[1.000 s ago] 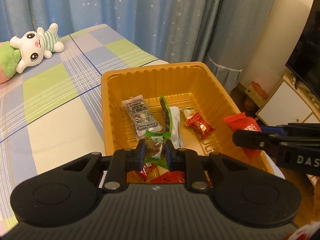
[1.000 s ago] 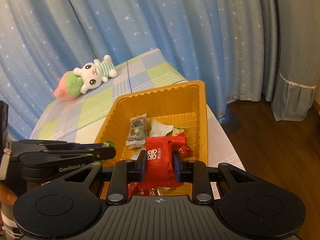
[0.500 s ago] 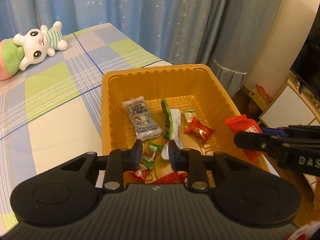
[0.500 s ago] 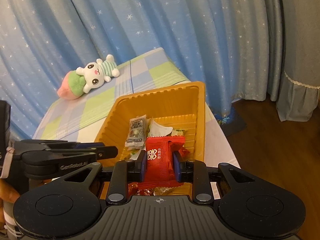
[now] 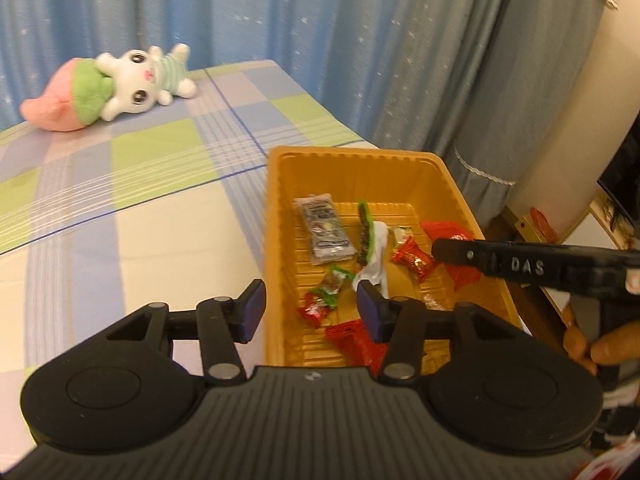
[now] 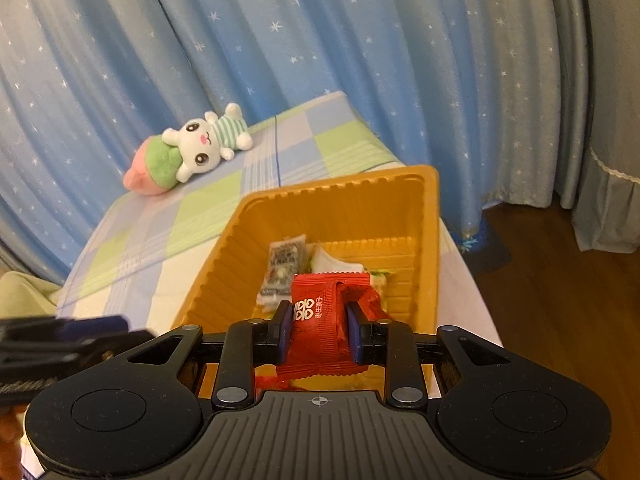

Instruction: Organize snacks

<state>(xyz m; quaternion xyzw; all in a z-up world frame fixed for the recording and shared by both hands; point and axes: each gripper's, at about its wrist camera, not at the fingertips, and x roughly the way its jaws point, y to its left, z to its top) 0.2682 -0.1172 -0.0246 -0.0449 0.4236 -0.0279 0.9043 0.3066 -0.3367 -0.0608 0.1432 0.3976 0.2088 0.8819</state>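
Gripping red packet [image 6: 318,322], right gripper [image 5: 520,266] marked "DAS"

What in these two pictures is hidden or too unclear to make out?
- Left wrist view: the near end of the orange tray is hidden by the open left hand-held gripper.
- Left wrist view: the print on the grey packet is too small and blurred.
- Right wrist view: the lower part of the red packet is covered by the right hand-held gripper clamping it.
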